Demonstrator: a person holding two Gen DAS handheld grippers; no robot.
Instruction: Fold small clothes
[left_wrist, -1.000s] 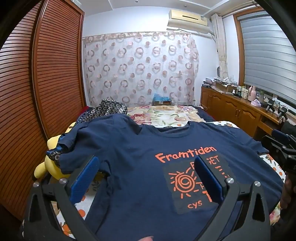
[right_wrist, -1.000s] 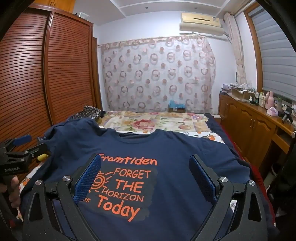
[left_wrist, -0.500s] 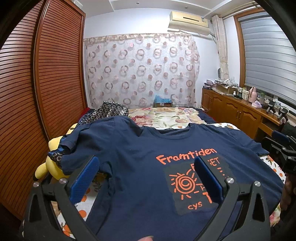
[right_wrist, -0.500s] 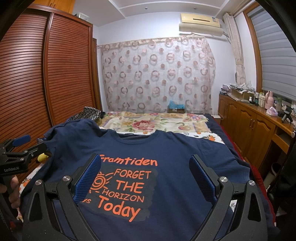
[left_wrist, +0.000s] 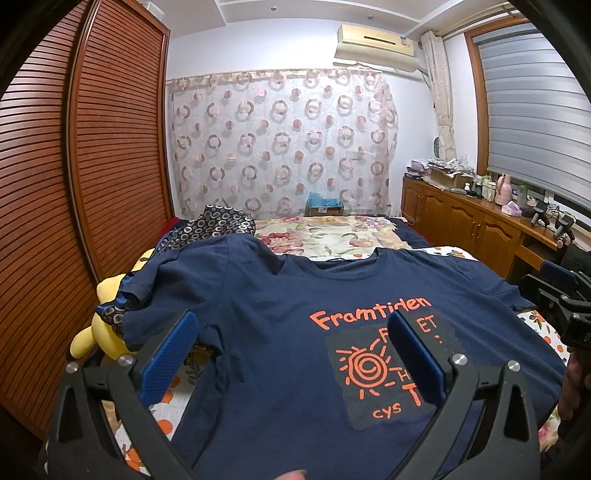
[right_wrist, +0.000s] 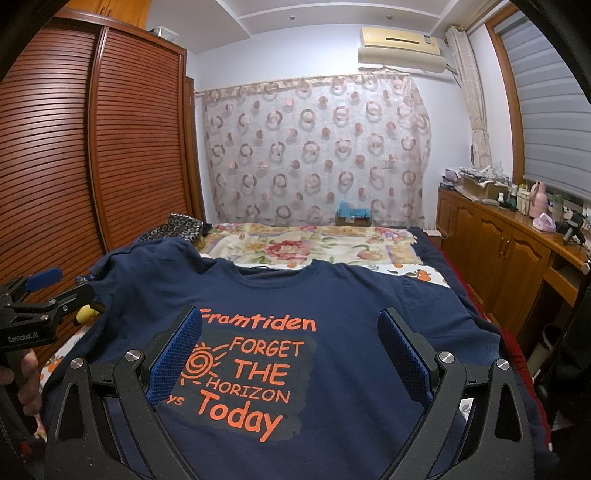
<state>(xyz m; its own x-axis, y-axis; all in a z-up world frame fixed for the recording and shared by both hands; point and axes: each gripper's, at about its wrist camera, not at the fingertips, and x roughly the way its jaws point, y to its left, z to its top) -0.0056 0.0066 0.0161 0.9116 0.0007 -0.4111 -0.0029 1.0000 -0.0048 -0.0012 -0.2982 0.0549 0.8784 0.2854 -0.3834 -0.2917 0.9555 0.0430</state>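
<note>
Bedroom bed (right_wrist: 314, 240) carries the navy shirt (right_wrist: 332, 302) spread flat, print up, left sleeve rumpled, no fold made yet, while both grippers (left_wrist: 295, 354) (right_wrist: 290, 354) hover wide open, fingers empty.

Home bedroom: bed (right_wrist: 317, 240) w/ floral cover, louvred wood wardrobe (right_wrist: 110, 155), patterned curtain (right_wrist: 314, 147), wall-mounted AC unit (right_wrist: 400, 46), cluttered wood sideboard (right_wrist: 491, 251) under window blind (right_wrist: 546, 110).
</note>
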